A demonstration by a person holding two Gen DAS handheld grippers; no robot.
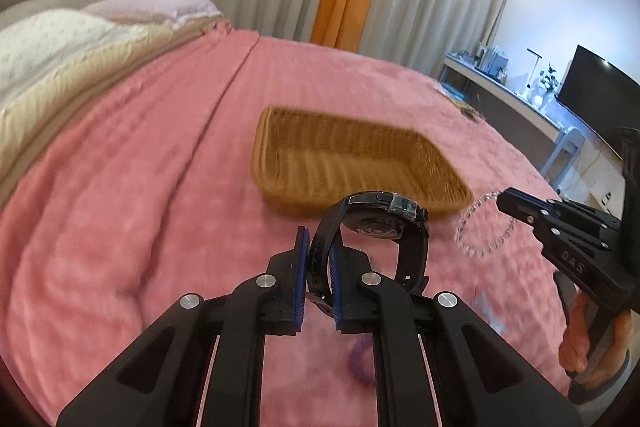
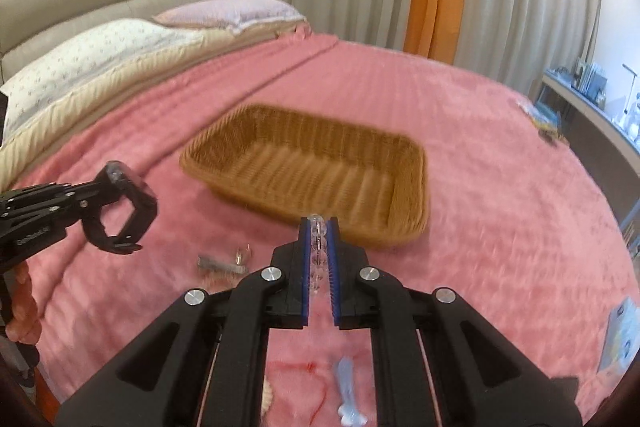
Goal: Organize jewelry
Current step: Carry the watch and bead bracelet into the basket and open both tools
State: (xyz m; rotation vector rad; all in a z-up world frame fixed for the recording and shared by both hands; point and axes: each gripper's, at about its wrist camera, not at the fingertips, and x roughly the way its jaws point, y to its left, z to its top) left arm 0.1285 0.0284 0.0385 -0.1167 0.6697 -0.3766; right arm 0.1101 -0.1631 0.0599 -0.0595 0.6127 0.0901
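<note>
Your left gripper is clamped on the strap of a black wristwatch; the watch case stands up past the fingertips, held above the pink bedspread. From the right wrist view the same watch hangs off the left gripper, clear of the bed, left of the basket.

Your right gripper is closed on a clear bead bracelet, beads lined up between the blue pads. In the left wrist view the bracelet dangles as a loop from the right gripper, near the basket's near corner.

The wicker basket sits on the bedspread ahead of both grippers; its visible interior holds nothing.

Loose on the bedspread: a silver clip, a pale blue hair clip, a red string, and a purple ring-shaped item, blurred.
</note>
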